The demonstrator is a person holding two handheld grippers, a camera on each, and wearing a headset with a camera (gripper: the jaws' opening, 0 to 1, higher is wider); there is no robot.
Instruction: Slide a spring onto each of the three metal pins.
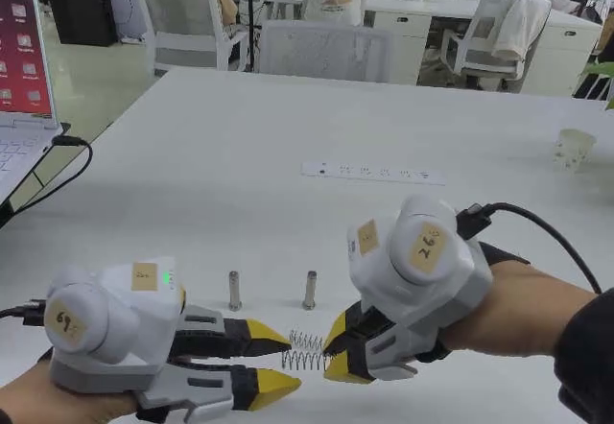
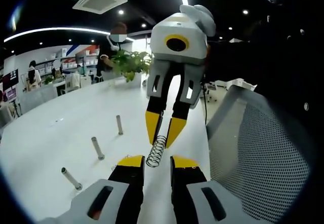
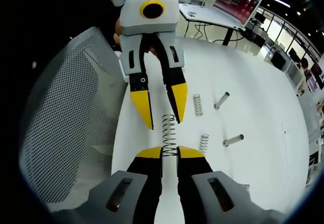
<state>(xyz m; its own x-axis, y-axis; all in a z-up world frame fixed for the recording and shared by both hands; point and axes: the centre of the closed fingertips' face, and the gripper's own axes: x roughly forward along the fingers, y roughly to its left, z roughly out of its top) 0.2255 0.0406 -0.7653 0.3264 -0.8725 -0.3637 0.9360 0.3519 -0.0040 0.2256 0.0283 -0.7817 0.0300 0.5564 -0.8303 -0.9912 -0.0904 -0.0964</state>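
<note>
Jaws of the right gripper (image 3: 169,153) are clamped on one end of a coiled silver wire spring (image 3: 169,130), held out between the two grippers over the white tabletop (image 1: 288,155); the spring's free end sits between the yellow-tipped jaws of the left gripper (image 2: 157,161), which stand apart and don't pinch it. Three short grey metal pins (image 2: 97,148) stand upright in a row just beyond the grippers, all bare; two loose silver springs (image 3: 197,105) lie flat near them.
</note>
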